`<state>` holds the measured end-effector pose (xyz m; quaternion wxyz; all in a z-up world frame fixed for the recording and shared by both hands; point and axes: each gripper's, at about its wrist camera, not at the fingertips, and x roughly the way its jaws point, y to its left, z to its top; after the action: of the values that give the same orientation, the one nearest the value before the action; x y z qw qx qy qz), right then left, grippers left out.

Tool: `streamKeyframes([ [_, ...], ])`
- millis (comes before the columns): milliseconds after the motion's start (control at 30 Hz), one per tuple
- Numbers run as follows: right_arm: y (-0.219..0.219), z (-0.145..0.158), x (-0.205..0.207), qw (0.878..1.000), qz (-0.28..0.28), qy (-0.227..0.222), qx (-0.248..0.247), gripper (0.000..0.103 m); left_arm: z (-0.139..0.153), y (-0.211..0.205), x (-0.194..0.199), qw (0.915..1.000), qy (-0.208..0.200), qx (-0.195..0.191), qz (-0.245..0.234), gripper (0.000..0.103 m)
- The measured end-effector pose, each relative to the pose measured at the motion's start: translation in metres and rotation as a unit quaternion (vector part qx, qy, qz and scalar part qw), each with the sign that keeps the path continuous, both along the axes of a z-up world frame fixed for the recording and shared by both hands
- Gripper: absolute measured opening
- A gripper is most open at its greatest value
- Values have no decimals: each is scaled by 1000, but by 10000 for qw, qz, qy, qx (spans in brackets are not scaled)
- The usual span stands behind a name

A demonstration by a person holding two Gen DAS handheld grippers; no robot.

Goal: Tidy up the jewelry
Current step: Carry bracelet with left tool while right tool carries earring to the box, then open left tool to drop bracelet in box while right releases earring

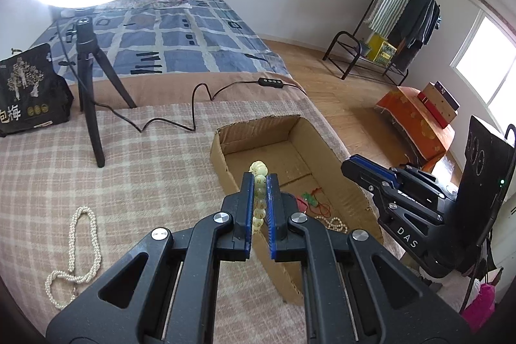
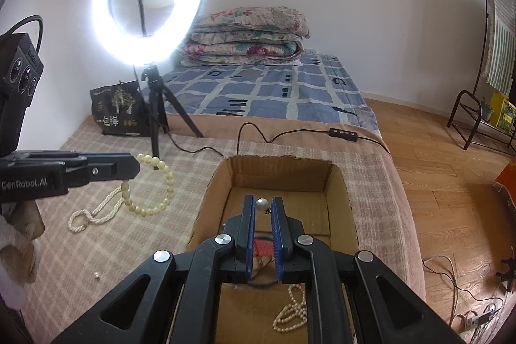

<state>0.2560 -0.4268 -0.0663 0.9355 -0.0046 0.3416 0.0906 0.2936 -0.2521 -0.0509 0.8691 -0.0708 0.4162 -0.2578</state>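
Bead bracelet (image 1: 260, 182) hangs pinched in the left tongs (image 1: 260, 179); right tongs (image 2: 263, 205) pinch a pearl earring (image 2: 262, 203) over the cardboard box (image 2: 338, 182).

Right gripper (image 2: 263, 206) pinches a pearl earring (image 2: 262, 203) above the box (image 2: 206, 199); bracelet (image 2: 154, 186) at 9 o'clock.
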Motion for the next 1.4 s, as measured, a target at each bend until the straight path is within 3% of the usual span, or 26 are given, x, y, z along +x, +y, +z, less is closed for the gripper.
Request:
streamKeyframes([
  [533,-29,-38,54,9984,-240,499,130,8,-27,-37,31,9995,270,87,-148,5],
  [800,-29,-47,66,9978,-295,587,114,10,-31,-40,36,9996,192,88,-180,5],
  [967,-28,-46,67,9977,-380,549,103,28,-26,-37,31,9997,19,171,-199,6],
  [1000,-28,-45,67,9977,-401,542,79,32,-25,-37,29,9995,-1,224,-236,15],
  [1033,-28,-44,67,9977,-438,525,39,45,-24,-37,26,9993,-28,241,-279,24],
  [1067,-28,-42,67,9975,-498,491,-11,54,-23,-36,23,9992,-74,248,-301,39],
  [1100,-28,-40,65,9974,-571,437,-58,73,-21,-36,20,9991,-132,266,-298,47],
  [1133,-28,-38,63,9972,-657,356,-98,84,-20,-35,17,9990,-178,305,-291,49],
  [1333,-29,-26,59,9950,-945,234,-235,96,-13,-32,7,9987,-194,364,-306,50],
  [1400,-29,-22,56,9946,-977,217,-263,99,-10,-31,3,9986,-224,383,-301,60],
])
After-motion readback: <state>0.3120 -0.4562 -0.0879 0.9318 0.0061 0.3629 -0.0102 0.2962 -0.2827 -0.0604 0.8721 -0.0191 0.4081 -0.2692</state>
